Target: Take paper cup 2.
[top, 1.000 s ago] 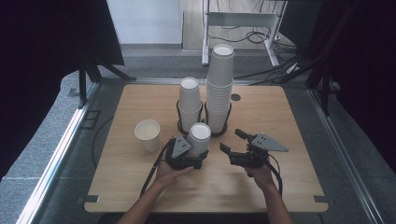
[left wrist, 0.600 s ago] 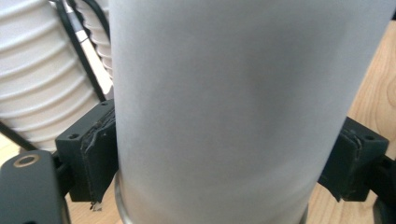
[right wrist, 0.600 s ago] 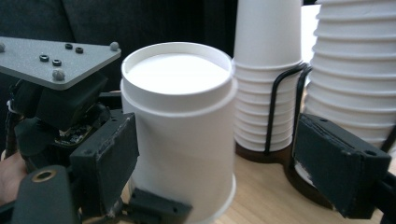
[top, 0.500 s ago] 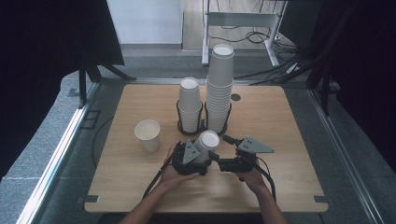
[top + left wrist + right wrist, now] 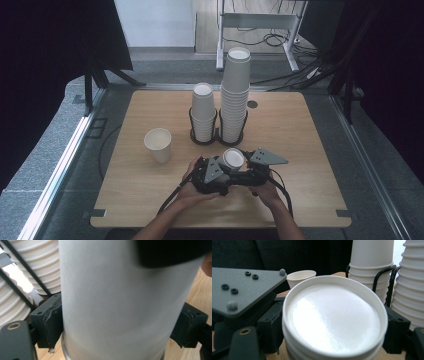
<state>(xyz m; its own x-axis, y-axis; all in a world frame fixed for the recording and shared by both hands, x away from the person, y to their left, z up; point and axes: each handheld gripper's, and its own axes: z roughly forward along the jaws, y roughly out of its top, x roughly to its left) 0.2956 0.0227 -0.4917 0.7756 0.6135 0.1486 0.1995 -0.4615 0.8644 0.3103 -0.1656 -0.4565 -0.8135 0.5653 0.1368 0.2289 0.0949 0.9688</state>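
Observation:
An upside-down white paper cup stack (image 5: 233,159) hangs just above the table's front middle, between both hands. My left gripper (image 5: 218,174) is shut on its side; in the left gripper view the white wall (image 5: 120,297) sits tight between the pads (image 5: 51,322). From the right, my right gripper (image 5: 246,172) reaches around the top of the stack. Its jaws have just been closing, and the cup's flat base (image 5: 334,315) lies between them with both sides against the jaws. The left gripper's grey plate (image 5: 242,290) shows close by.
A single upright cup (image 5: 159,144) stands at the left. Behind the hands, a black wire holder (image 5: 205,140) carries a short cup stack (image 5: 203,112) and a tall one (image 5: 236,95). Bare wooden table (image 5: 310,135) spreads to the right.
Both hands came together toward the front middle. The right gripper, apart from the cup a second ago, now sits around it, and the cup has shifted right and slightly lower.

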